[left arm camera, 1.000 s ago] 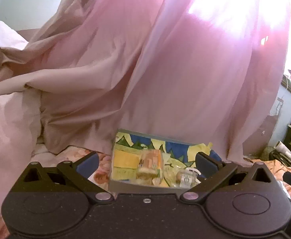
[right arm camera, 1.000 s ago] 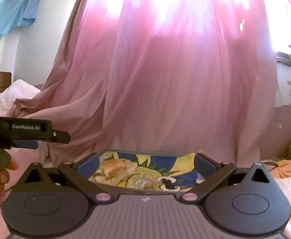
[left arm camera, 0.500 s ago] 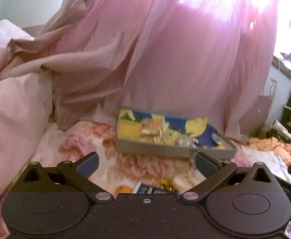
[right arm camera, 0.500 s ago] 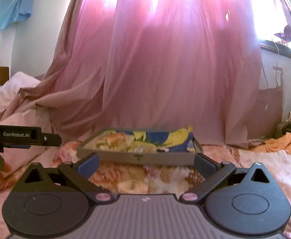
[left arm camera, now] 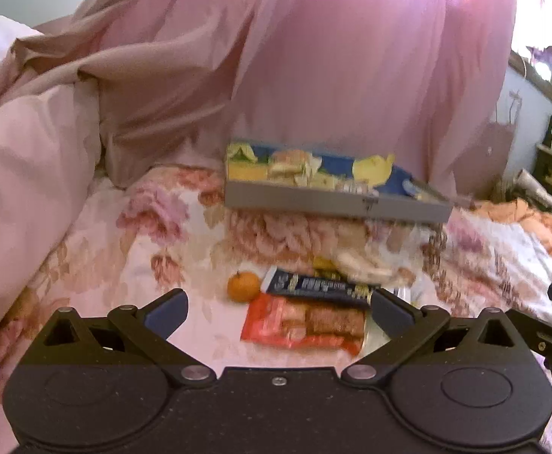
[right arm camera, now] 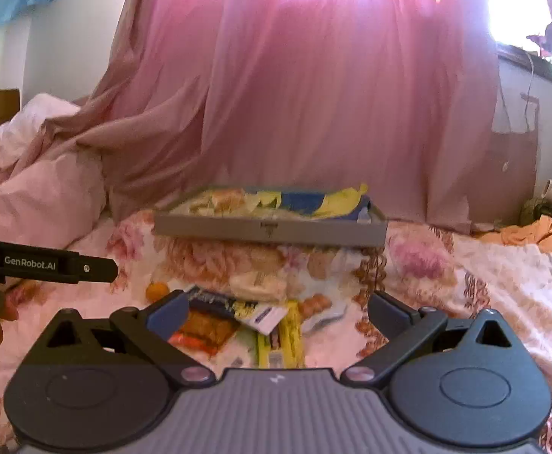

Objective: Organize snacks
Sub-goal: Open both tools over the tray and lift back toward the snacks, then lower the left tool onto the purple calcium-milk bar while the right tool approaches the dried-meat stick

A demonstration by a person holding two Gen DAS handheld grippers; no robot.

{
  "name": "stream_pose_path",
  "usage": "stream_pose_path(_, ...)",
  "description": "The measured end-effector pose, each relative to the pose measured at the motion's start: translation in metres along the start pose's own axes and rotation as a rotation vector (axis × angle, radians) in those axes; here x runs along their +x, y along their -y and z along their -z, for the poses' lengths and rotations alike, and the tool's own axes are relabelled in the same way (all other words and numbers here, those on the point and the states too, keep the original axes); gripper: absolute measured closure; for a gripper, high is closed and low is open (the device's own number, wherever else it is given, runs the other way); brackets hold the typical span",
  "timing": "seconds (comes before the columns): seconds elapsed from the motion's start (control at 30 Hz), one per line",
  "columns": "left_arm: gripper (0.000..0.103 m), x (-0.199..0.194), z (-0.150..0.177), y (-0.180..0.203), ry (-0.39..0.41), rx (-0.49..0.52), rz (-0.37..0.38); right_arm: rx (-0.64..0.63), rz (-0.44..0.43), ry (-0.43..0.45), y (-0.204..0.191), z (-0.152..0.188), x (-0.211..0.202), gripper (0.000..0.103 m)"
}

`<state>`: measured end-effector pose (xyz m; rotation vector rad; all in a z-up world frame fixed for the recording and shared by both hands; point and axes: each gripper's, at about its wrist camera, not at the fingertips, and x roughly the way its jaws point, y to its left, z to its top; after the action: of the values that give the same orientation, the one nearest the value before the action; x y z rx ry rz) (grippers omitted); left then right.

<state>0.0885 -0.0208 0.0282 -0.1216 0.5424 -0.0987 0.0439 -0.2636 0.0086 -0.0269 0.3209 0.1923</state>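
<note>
**Snacks piled on the bed, tray sitting further back**

Snacks first, from the left wrist camera: a small pile lies on the flowery bedsheet (left arm camera: pixel 132 249). There's an orange (left arm camera: pixel 243 286), a dark blue bar wrapper (left arm camera: pixel 319 286) just beside it, and a red packet (left arm camera: pixel 302 321) touching the blue one on the near side. Some pale wrapped stuff sits behind them, too blurry to name. The left gripper (left arm camera: pixel 278 308) hangs over the pile with its jaws spread wide, nothing between them, touching nothing. Well behind the pile is a gray tray (left arm camera: pixel 329 201) with a blue and yellow lining and a few wrapped snacks lying inside.

Right wrist camera: the right gripper (right arm camera: pixel 278 308) is also spread wide and holding nothing, hovering above the same pile. Here you can see a yellow packet (right arm camera: pixel 285 336) lying lengthwise between the fingers, next to the blue wrapper (right arm camera: pixel 219 300) and the red packet (right arm camera: pixel 204 329). The orange (right arm camera: pixel 157 290) is off to the left. The tray (right arm camera: pixel 268 230) is beyond, with the pink curtain (right arm camera: pixel 332 94) behind it.
</note>
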Motion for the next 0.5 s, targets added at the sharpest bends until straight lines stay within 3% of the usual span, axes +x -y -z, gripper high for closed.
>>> stream_pose_path(0.5, 0.001, 0.028, 0.026, -0.005, -0.167, 0.052, 0.002, -0.029, -0.031, -0.202, -0.011, 0.029, 0.029, 0.0)
